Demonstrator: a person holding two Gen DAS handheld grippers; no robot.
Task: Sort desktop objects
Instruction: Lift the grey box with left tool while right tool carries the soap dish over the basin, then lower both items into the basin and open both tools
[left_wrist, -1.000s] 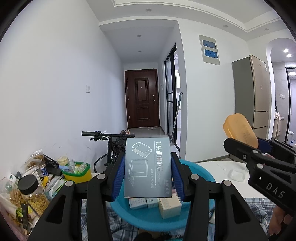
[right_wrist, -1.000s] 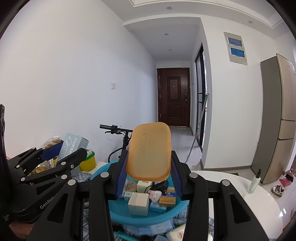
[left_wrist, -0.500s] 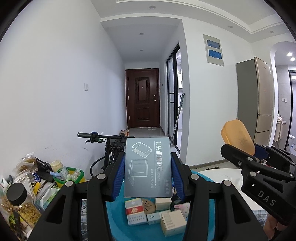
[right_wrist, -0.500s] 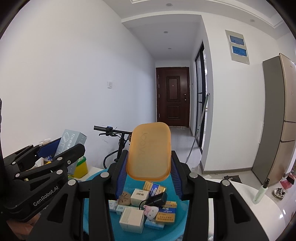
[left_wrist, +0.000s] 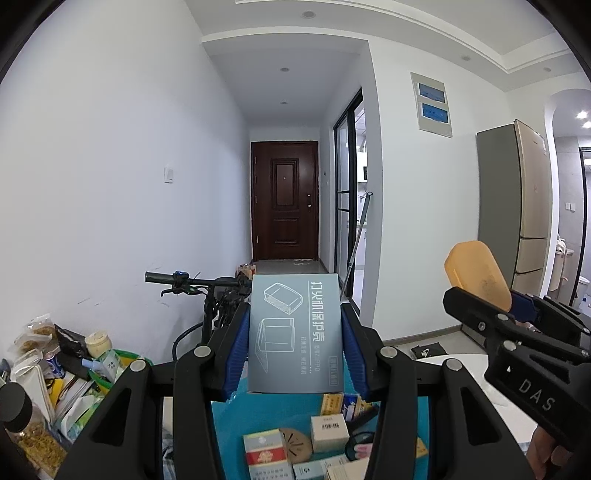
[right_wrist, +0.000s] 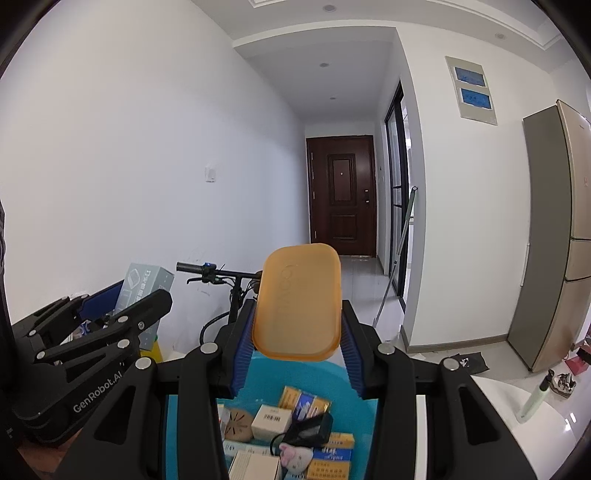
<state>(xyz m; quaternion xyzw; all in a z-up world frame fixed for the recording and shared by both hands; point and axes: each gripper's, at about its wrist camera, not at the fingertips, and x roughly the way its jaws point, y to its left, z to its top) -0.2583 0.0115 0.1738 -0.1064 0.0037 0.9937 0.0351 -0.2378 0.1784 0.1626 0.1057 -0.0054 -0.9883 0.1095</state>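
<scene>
My left gripper (left_wrist: 294, 339) is shut on a grey-blue box (left_wrist: 294, 332) with white outline drawings, held upright above a blue basin (left_wrist: 225, 424). My right gripper (right_wrist: 297, 325) is shut on an orange rounded plastic case (right_wrist: 297, 301), also above the blue basin (right_wrist: 343, 384). The basin holds several small boxes, a cigarette pack (left_wrist: 266, 456), a round wooden disc (left_wrist: 295, 443) and a black cable. The right gripper with the orange case shows in the left wrist view (left_wrist: 476, 280); the left gripper's box shows in the right wrist view (right_wrist: 144, 284).
Snack bags, a jar (left_wrist: 22, 424) and a green bowl of items (left_wrist: 122, 365) crowd the table's left side. A scooter handlebar (left_wrist: 184, 280) stands behind. A white round table (right_wrist: 517, 417) with a pale green bottle (right_wrist: 535, 398) is at right. A fridge (right_wrist: 554, 240) stands beyond.
Both grippers have risen and moved forward over the basin, still holding their objects. More of the basin's contents show below.
</scene>
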